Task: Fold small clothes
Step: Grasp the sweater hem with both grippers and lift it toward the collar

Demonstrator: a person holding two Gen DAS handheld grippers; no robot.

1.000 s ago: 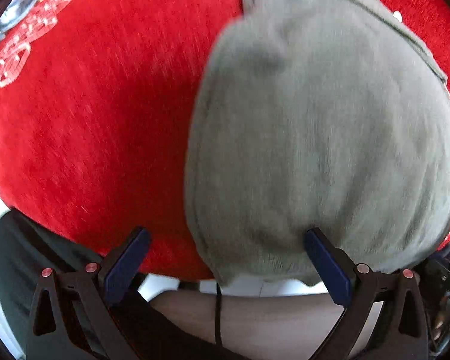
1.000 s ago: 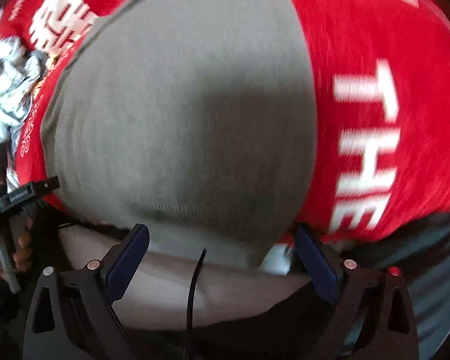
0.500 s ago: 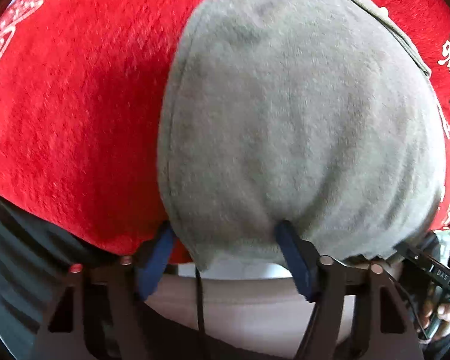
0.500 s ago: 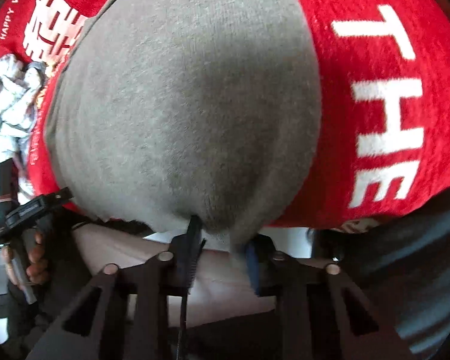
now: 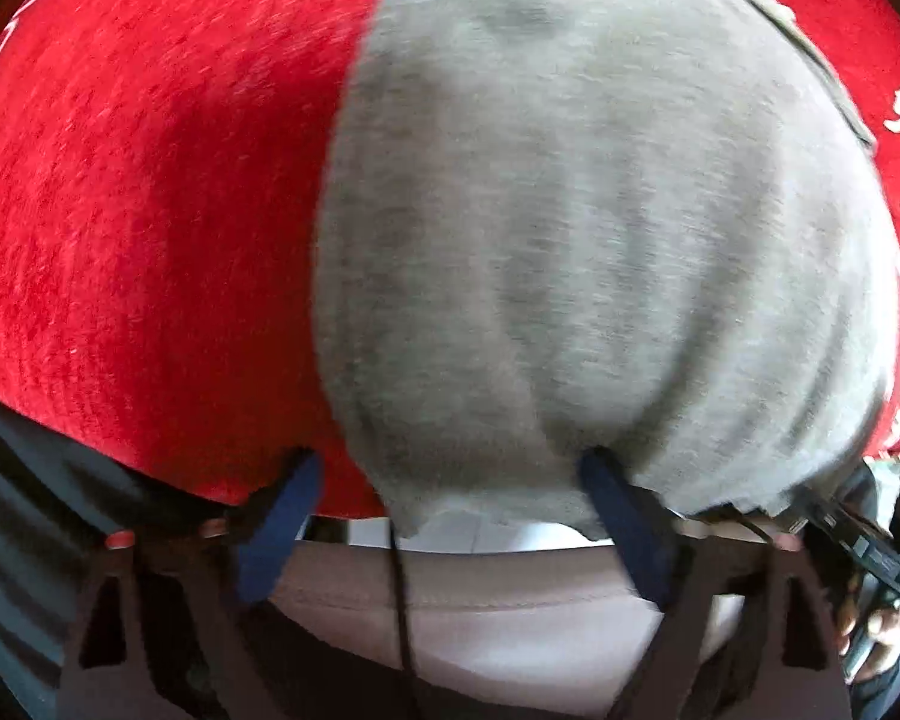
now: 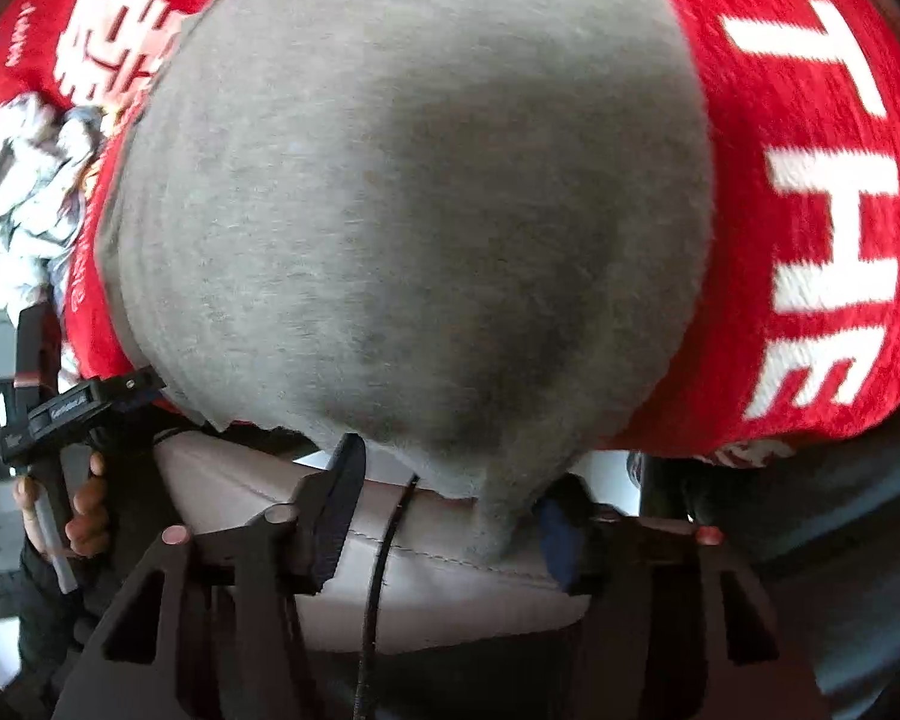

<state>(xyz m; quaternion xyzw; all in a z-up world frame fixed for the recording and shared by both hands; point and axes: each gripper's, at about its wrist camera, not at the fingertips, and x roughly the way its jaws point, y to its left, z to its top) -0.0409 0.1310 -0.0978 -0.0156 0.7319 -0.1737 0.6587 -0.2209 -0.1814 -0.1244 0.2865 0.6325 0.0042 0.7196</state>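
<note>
A grey knitted garment (image 5: 600, 228) lies flat on a red cloth (image 5: 150, 210). Its near hem hangs over the table's front edge. My left gripper (image 5: 450, 498) points steeply down at the garment's near left corner, jaws held apart. The corner lies between them; the right finger (image 5: 618, 516) touches the hem and the left finger (image 5: 282, 510) rests on red cloth, apart from the garment. In the right wrist view my right gripper (image 6: 450, 510) is closing on a bunched fold of the garment's (image 6: 420, 210) near right hem, which sits against the right finger (image 6: 555, 534).
The red cloth (image 6: 810, 90) carries white letters reading THE. A crumpled pale cloth (image 6: 24, 210) lies at the far left. A hand (image 6: 90, 510) holds the other gripper's handle there. A pinkish padded surface (image 5: 480, 618) sits below the table edge, with dark fabric (image 5: 18, 510) beside it.
Both grippers started wide open around the near hem. The left jaws narrowed partway around the corner. The right jaws came in and gathered a fold of hem.
</note>
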